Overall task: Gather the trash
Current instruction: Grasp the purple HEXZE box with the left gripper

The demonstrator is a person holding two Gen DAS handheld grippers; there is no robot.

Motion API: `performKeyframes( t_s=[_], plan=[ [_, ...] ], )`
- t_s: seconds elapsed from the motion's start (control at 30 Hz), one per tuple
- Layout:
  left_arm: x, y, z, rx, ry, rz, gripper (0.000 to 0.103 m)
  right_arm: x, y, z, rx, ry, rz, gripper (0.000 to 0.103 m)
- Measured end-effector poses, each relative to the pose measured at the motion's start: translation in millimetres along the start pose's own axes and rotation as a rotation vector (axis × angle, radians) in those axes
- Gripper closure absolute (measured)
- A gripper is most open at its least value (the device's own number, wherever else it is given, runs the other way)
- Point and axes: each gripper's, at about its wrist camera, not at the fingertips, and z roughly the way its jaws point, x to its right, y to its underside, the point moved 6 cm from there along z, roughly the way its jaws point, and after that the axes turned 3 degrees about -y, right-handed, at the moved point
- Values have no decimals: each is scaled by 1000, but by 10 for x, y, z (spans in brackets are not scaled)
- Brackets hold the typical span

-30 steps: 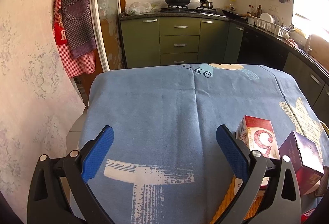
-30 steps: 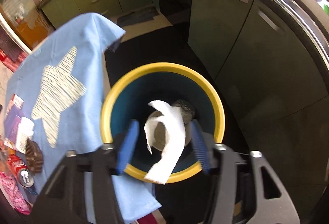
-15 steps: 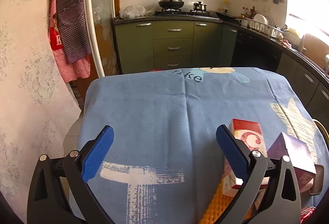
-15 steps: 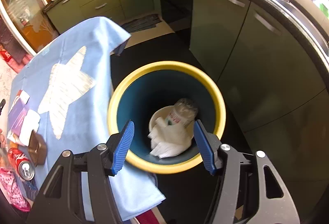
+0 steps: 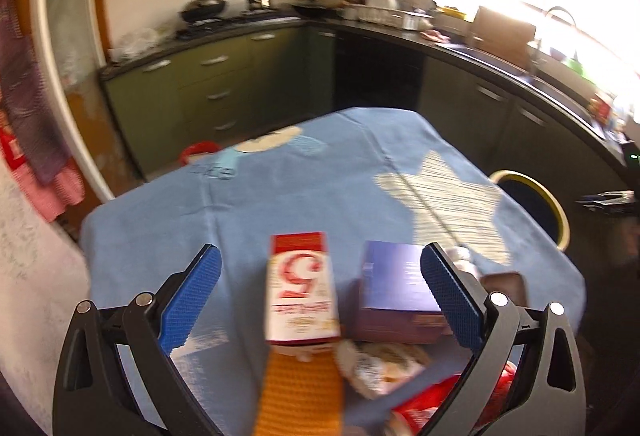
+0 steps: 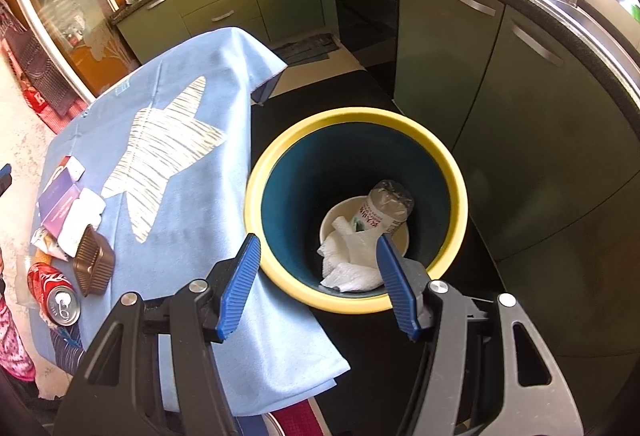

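My right gripper [image 6: 318, 286] hangs open and empty above the yellow-rimmed blue bin [image 6: 356, 214] on the floor beside the table. Inside the bin lie a white paper towel [image 6: 346, 260], a plastic bottle [image 6: 382, 212] and a white cup [image 6: 334, 218]. My left gripper [image 5: 320, 298] is open over the blue tablecloth [image 5: 300, 188], with a red-and-white carton [image 5: 301, 286] between and beyond its fingers and a purple box [image 5: 394, 292] by the right finger. A red can [image 6: 54, 294], a brown tray [image 6: 93, 266] and wrappers [image 5: 380, 364] lie at the table's near edge.
Green kitchen cabinets [image 6: 460, 48] and a dark counter curve around the bin. A stove with a wok [image 5: 202, 8] stands at the back. An apron [image 5: 28, 124] hangs on the wall left of the table. A dark floor mat [image 6: 348, 92] lies beside the bin.
The paper towel left my right gripper and dropped into the bin; the gripper then drew back slightly. My left gripper rose and swung right, bringing the carton and purple box between its fingers.
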Motion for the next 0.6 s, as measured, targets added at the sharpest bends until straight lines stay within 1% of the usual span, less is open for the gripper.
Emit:
performKeyframes(
  t_s=[0.03, 0.1, 0.17, 0.3, 0.5, 0.6],
  plan=[
    [112, -10, 23, -22, 41, 12, 5, 5, 13, -2, 1, -6, 1, 46],
    [302, 13, 95, -65, 94, 32, 5, -1, 45, -2, 2, -15, 1, 45],
    [468, 61, 180, -112, 120, 58, 5, 10, 68, 2, 3, -24, 1, 45],
    [701, 157, 344, -167, 115, 129, 5, 36, 105, 19, 1, -35, 11, 46],
    [803, 214, 548, -222, 123, 173, 5, 59, 137, 82, -5, -49, 19, 45],
    [827, 236, 638, -247, 106, 191, 5, 49, 157, 124, -13, -56, 19, 45]
  ],
)
